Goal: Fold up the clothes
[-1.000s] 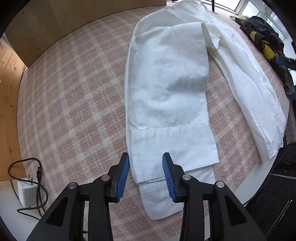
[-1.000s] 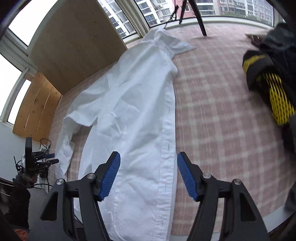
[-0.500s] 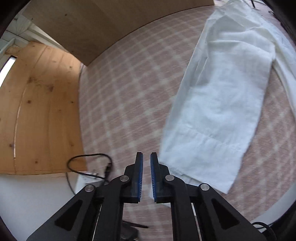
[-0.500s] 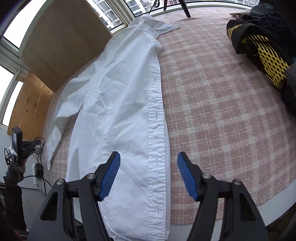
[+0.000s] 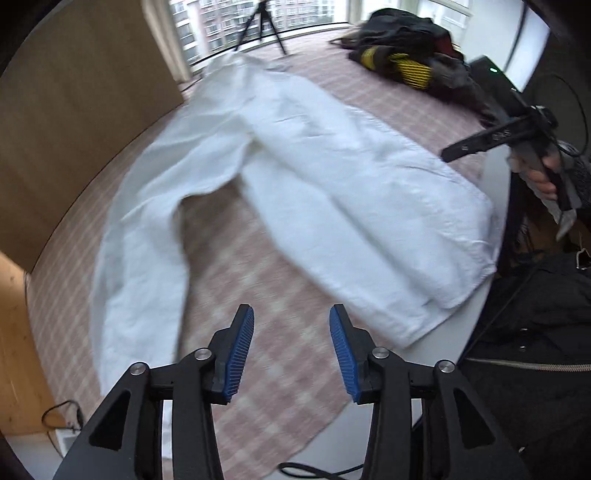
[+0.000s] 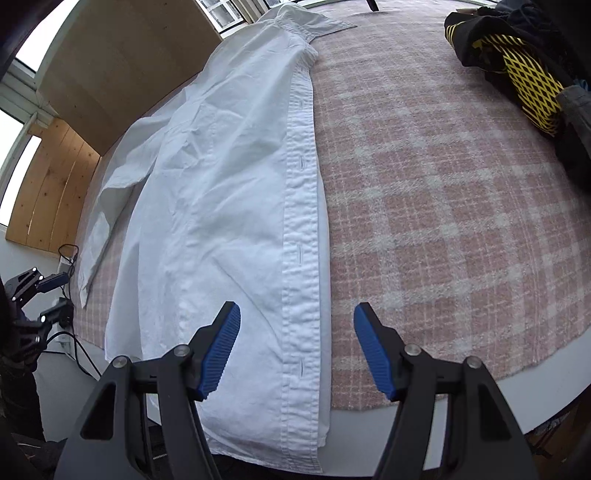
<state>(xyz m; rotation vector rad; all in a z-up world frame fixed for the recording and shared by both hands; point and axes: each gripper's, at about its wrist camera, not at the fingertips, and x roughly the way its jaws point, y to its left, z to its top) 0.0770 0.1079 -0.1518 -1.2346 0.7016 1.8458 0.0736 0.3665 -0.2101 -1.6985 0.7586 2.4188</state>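
Since a second ago the left gripper (image 5: 291, 347) has swung off the sleeve cuff it was hanging over, and now it looks across the whole white shirt (image 5: 332, 177) from the hem end. That sleeve (image 5: 140, 266) lies stretched out along the left side, apart from the body with a strip of pink plaid cloth (image 5: 236, 258) showing between them. The left view is motion-blurred, so I can't really say how flat the sleeve is.

The shirt lies lengthwise on the plaid-covered table, collar (image 6: 306, 22) at the far end by the window, button placket (image 6: 301, 229) running down its right edge, hem hanging slightly over the near table edge.

The left gripper's jaws are opening, about halfway apart, with nothing between the blue pads, only plaid cloth below. The right gripper (image 6: 295, 350) is spread wide and empty, hovering right over the placket near the hem, not touching it as far as I can see.

Further out: a pile of dark clothes with a yellow mesh pattern (image 6: 532, 77) on the far right of the table, well apart from the shirt, and a tripod (image 5: 260, 26) by the window.
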